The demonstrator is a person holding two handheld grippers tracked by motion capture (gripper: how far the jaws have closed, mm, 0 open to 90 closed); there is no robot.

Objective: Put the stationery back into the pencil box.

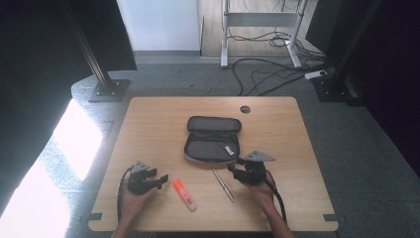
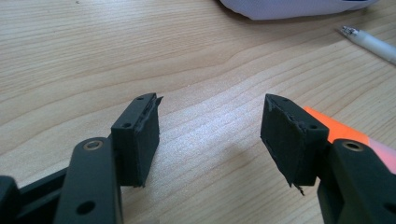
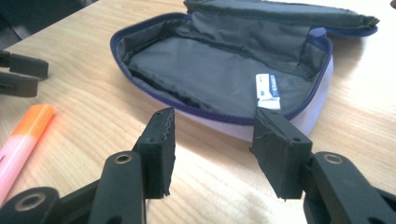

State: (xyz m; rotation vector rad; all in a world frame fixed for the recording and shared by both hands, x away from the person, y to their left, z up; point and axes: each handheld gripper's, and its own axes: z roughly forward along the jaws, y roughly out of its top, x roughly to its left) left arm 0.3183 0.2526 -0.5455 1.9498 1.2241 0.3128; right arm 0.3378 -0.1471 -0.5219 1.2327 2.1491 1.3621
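- High view: we see a light wooden table (image 1: 163, 119) with an unzipped dark grey fabric pencil case (image 1: 212, 140) lying flat near the middle of the frame, its lid flap folded back toward the top.
- Below the case, we see an orange-and-pink highlighter (image 1: 184, 195) at lower centre and a slim silver pen (image 1: 223, 185) just to its right, both flat on the wood and apart from each other.
- At the lower left, we see the left gripper (image 1: 159, 181) held low over the table, pointing right toward the highlighter, with a gap between them.
- At the lower right of centre, we see the right gripper (image 1: 235, 165) close to the case's near edge, just above the pen's upper end.
- Left gripper view: we see the left gripper (image 2: 210, 135) with its jaws wide apart and nothing between them, bare wood in the gap; the highlighter (image 2: 336, 130) peeks out behind the right-hand jaw, and the pen (image 2: 369, 42) lies at the upper right.
- Right gripper view: we see the right gripper (image 3: 212, 149) with its jaws parted and empty, aimed at the pencil case (image 3: 224, 70), whose zipped rim lies just beyond the tips; the highlighter (image 3: 23, 135) sits at the left edge.
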